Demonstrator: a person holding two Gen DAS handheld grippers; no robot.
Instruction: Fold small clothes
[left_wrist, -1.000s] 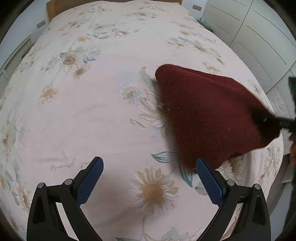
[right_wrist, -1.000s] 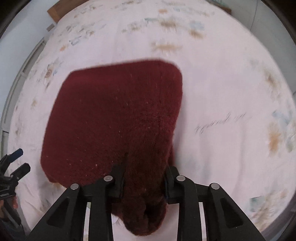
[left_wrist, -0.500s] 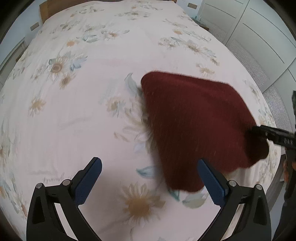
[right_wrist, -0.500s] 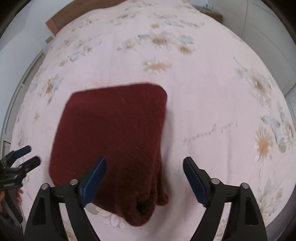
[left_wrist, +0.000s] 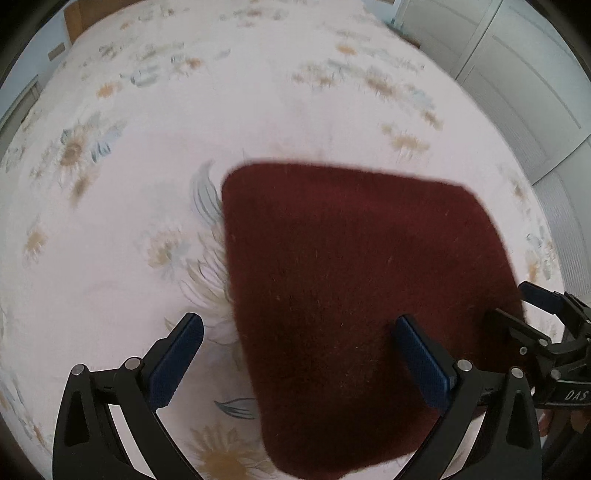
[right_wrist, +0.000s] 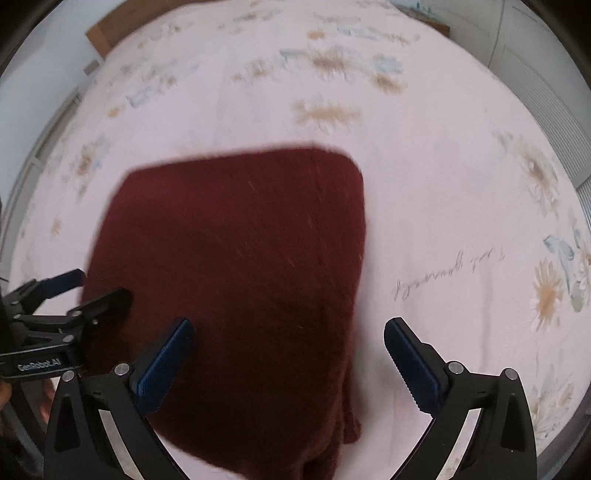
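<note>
We hover both grippers over the folded garment (left_wrist: 362, 295) on the bed (left_wrist: 147, 184).
Our left gripper (left_wrist: 295, 354) gapes, holding nothing; our right gripper (right_wrist: 288, 354) is opening, its pads clear of the cloth below.

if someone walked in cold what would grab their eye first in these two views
The dark red knit garment lies folded flat on the pale floral bedspread, filling the middle of both views. Next come the blue-padded jaws: the right gripper is opening above the garment's near edge, nothing pressed between them, and the left gripper stands wide open over its left edge.
</note>
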